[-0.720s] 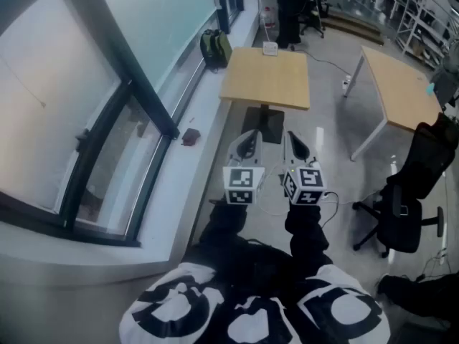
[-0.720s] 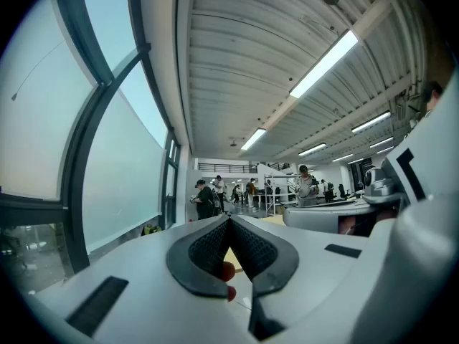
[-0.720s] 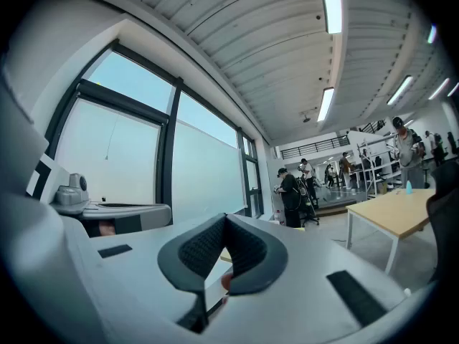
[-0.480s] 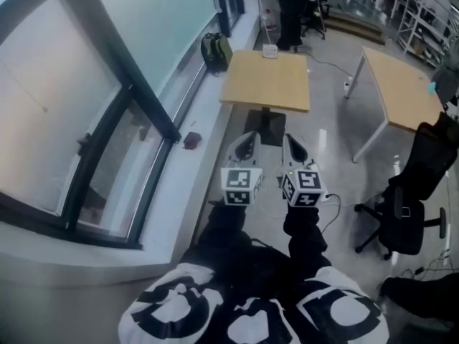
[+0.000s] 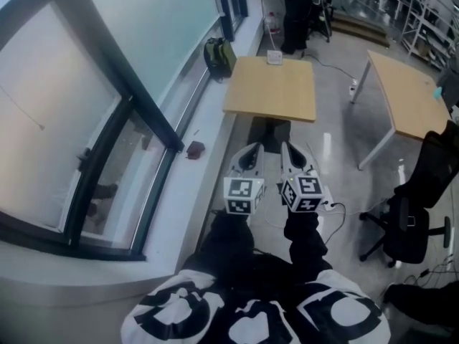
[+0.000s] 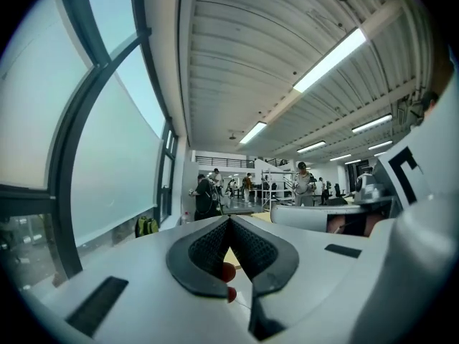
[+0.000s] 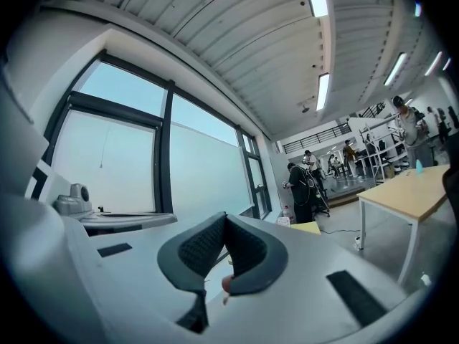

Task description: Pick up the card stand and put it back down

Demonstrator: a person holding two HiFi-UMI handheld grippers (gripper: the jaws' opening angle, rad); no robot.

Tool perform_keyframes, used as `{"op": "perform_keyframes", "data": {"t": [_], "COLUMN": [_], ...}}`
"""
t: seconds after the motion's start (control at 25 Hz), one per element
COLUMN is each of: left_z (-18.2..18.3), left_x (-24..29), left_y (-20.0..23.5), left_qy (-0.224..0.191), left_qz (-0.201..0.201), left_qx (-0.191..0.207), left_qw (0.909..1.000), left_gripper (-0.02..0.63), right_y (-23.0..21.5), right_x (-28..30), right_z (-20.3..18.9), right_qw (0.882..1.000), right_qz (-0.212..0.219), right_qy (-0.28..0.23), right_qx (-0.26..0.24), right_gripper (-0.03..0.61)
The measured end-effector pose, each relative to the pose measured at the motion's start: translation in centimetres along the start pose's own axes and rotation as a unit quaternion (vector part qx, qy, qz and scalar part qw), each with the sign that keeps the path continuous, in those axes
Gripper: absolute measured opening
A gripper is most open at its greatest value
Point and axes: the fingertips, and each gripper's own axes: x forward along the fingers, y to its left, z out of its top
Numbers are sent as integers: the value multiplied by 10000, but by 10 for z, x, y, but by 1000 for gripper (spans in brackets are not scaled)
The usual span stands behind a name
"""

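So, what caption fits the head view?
Left hand-held gripper and right hand-held gripper, both shut, face a wooden table.

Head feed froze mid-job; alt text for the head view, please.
The left gripper and right gripper are held side by side, shut and empty, pointing toward a wooden table ahead. Windows run along the left; a black office chair stands at right.

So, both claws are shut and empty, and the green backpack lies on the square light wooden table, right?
Not quite. The green backpack is not on the square light wooden table; it sits beside it, by the window, as the head view shows. The left claw and right claw are shut and empty.
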Motion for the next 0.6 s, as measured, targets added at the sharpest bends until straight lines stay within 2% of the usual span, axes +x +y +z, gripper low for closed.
{"op": "perform_keyframes", "data": {"t": [0.08, 0.2, 0.28, 0.44, 0.6], "left_z": [0, 7, 13, 35, 42], "left_x": [24, 70, 102, 157, 194], "left_y": [16, 37, 53, 101, 150], "left_qy": [-29, -100, -162, -266, -192], "left_qz": [2, -88, -235, -306, -318], "left_qx": [-92, 113, 102, -53, -46], "left_qw": [10000, 9998, 9995, 9992, 9993], "left_gripper": [6, 6, 6, 6, 6], "right_y": [-3, -18, -32, -45, -49], "right_x": [23, 69, 105, 170, 227], "right_z": [-5, -3, 4, 23, 22], "right_qw": [9999, 9997, 9994, 9986, 9976], "right_qz": [-3, -158, -303, -486, -662], "right_qy": [85, 104, 98, 46, 22], "right_qx": [-102, -175, -155, -213, -204], "right_gripper": [14, 14, 14, 13, 14]}}
